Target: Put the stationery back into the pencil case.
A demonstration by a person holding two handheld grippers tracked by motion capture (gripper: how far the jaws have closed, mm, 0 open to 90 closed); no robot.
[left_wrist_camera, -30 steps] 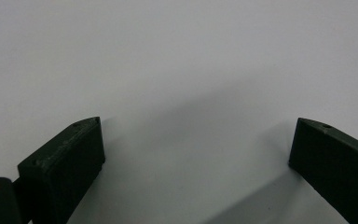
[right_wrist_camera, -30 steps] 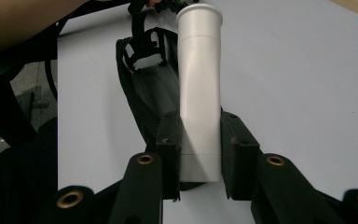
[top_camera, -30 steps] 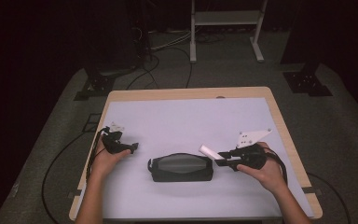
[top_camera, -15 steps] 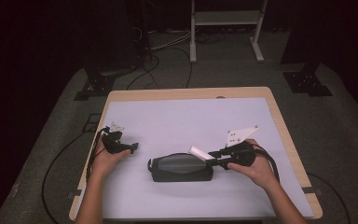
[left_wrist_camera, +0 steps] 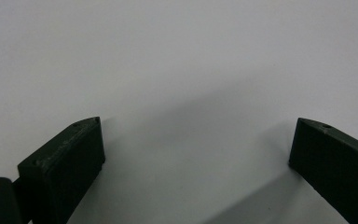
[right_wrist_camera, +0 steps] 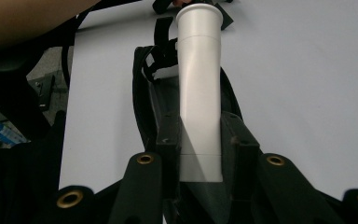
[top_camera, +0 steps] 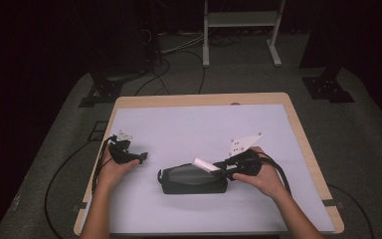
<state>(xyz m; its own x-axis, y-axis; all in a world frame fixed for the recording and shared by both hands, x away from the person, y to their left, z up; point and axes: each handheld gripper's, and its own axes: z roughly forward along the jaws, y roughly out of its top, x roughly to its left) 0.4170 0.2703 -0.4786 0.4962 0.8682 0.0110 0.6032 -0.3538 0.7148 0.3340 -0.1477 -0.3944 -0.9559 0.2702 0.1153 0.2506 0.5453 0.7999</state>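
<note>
Gripping a white tube [right_wrist_camera: 199, 88] firmly, the right tongs [top_camera: 222, 168] held it over the black pouch [top_camera: 193, 178] mid-bench [top_camera: 189, 124]; the left tongs [top_camera: 140, 158] stood wide open, empty, beside it.

Both grippers black w/ brass screws; right gripper [top_camera: 222, 166] has grey 3-cornered plate, black cable; left gripper [top_camera: 140, 158] cable too; forearms unsleeved.

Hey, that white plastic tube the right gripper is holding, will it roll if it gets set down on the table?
Probably yes: the white plastic tube looks round and smooth, so on the flat white table it would likely roll. It seems stiff, keeping straight in the right gripper. The flared rim may curve its path.
</note>
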